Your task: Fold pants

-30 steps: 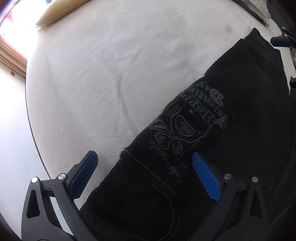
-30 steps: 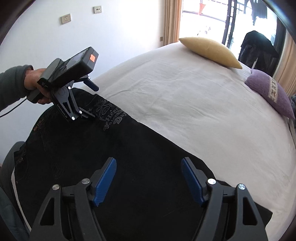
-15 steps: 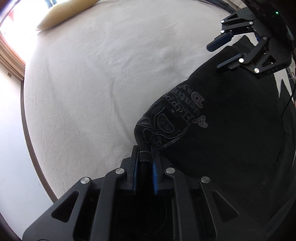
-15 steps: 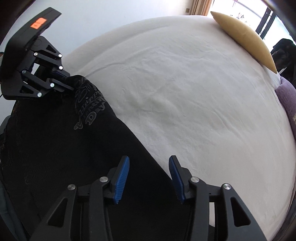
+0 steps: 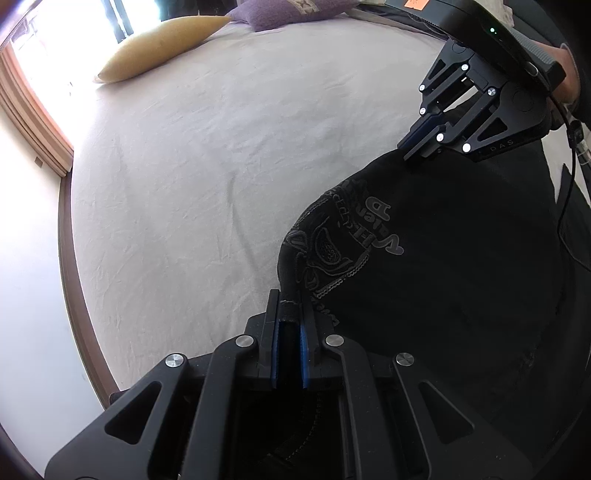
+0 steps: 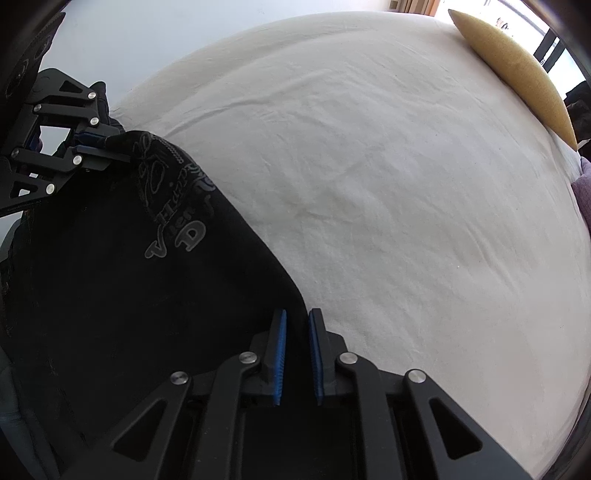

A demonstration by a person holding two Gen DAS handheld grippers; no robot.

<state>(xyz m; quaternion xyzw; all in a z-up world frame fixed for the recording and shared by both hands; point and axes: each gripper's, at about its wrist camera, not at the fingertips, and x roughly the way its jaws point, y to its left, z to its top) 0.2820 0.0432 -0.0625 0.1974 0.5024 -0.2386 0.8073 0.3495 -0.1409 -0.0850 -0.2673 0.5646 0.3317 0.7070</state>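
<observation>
Black pants (image 5: pixel 443 266) with a grey embroidered emblem hang lifted over a white bed; they also show in the right wrist view (image 6: pixel 122 266). My left gripper (image 5: pixel 288 314) is shut on the waistband edge of the pants. My right gripper (image 6: pixel 297 332) has closed on the upper edge of the pants leg; the cloth runs between its blue pads. In the left wrist view the right gripper (image 5: pixel 421 144) pinches the far edge. In the right wrist view the left gripper (image 6: pixel 107 147) pinches the emblem end.
The white bed sheet (image 5: pixel 221 166) spreads beyond the pants. A yellow pillow (image 5: pixel 159 48) and a purple pillow (image 5: pixel 288 11) lie at the far end. The bed's edge (image 5: pixel 74 277) and a white wall are at the left.
Both grippers closed on the pants: the left first, then the right. The pants edge has been lifted off the bed, and the views now tilt further over the sheet.
</observation>
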